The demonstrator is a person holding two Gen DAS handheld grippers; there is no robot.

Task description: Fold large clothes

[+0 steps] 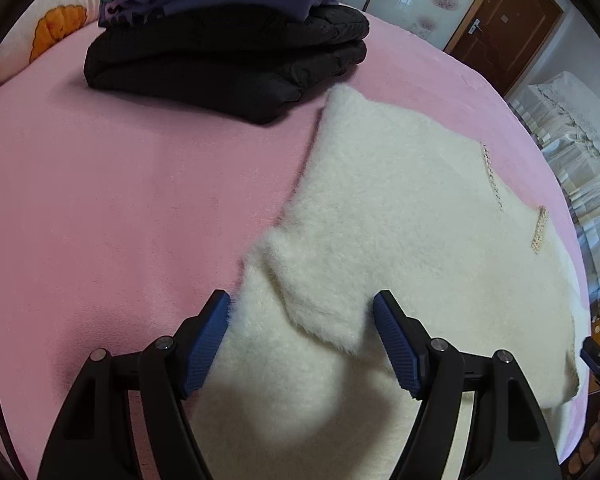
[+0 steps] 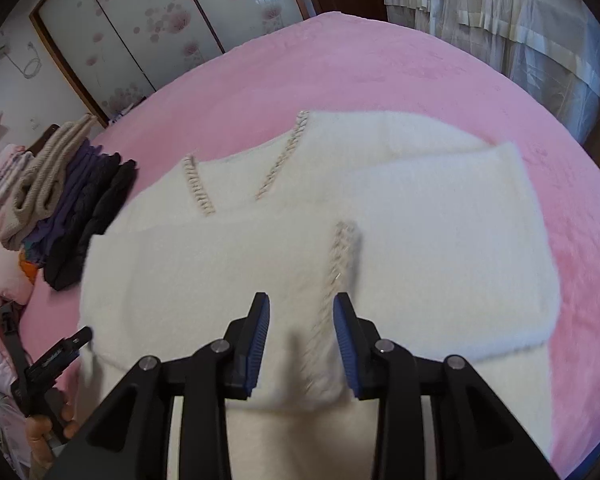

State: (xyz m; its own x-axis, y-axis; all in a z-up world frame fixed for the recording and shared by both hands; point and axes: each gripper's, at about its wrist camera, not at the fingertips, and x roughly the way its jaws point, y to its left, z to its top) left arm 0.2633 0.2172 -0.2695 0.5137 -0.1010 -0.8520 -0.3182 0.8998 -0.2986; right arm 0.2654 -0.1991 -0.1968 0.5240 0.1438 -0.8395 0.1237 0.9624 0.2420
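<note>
A fluffy white garment with beige stitched trim lies spread on the pink bed. It also shows in the right wrist view, with a sleeve folded across its body. My left gripper is open just above the garment's near edge, its blue pads either side of a folded flap. My right gripper is open and empty above the garment, straddling a line of beige trim. The left gripper also shows at the lower left of the right wrist view.
A stack of folded clothes, black below and purple on top, sits at the far side of the bed; it also shows in the right wrist view. A wardrobe and a brown door stand beyond. Covered furniture flanks the bed.
</note>
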